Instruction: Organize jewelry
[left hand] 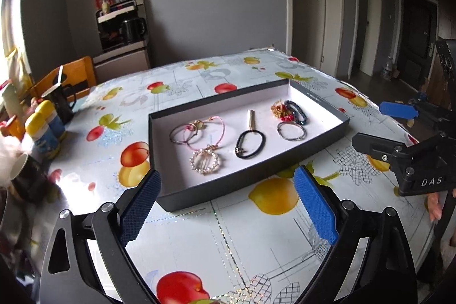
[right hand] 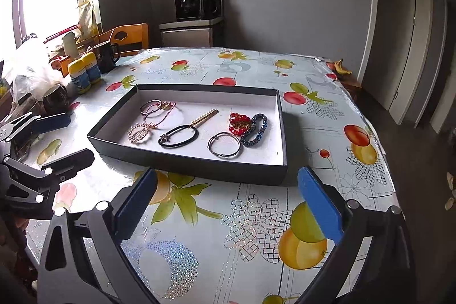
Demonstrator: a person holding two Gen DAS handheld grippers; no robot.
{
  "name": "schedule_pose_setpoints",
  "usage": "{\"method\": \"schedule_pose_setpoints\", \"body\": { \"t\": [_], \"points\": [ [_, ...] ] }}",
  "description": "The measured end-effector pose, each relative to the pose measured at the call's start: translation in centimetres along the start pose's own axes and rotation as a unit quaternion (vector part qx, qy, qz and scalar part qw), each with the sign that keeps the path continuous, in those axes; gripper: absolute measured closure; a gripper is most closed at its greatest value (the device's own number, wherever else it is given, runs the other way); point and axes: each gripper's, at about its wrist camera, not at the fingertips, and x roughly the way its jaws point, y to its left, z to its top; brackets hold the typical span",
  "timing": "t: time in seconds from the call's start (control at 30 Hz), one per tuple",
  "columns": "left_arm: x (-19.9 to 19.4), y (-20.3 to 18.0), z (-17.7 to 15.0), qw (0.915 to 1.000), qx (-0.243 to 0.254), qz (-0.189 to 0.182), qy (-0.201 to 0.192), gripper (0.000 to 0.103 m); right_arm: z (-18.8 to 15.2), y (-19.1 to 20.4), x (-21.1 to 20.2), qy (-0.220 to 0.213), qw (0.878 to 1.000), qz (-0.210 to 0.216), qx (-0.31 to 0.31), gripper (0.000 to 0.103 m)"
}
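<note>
We hold left gripper (left hand: pixel 228 204) and right gripper (right hand: pixel 228 207) near the tray (right hand: pixel 182 164), jaws spread, empty; jewelry lies inside.

Small print on the tray wall (left hand: pixel 313 99) seems too blurred to read.

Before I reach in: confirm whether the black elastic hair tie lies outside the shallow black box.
No, the black elastic hair tie lies on the white floor inside the shallow black box.
</note>
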Motion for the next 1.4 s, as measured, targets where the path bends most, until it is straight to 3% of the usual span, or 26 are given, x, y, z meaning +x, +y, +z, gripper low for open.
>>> {"method": "schedule_pose_setpoints", "body": {
  "t": [0.2, 0.37, 0.77, 1.4],
  "points": [
    [0.9, -0.4, -1.1, 0.9995, -0.007, 0.027, -0.018, 0.003, -0.9, 0.1, 0.0, -0.041, 0.999, -0.026, 0.016, 0.006],
    [1.4, -0.2, -1.6, 0.9989, -0.029, 0.029, -0.022, 0.003, -1.1, 0.4, 0.5, -0.049, 0.997, -0.052, 0.003, 0.006],
    [0.3, -0.6, -1.8, 0.9968, -0.026, 0.041, -0.064, 0.003, -1.7, 0.3, 1.0, -0.053, 0.997, -0.054, -0.001, 0.006],
    [0.5, -0.1, -1.8, 0.9968, -0.038, 0.038, -0.059, 0.003, -1.6, 0.2, 1.2, -0.05, 0.998, -0.047, 0.004, 0.005]
  ]
}}
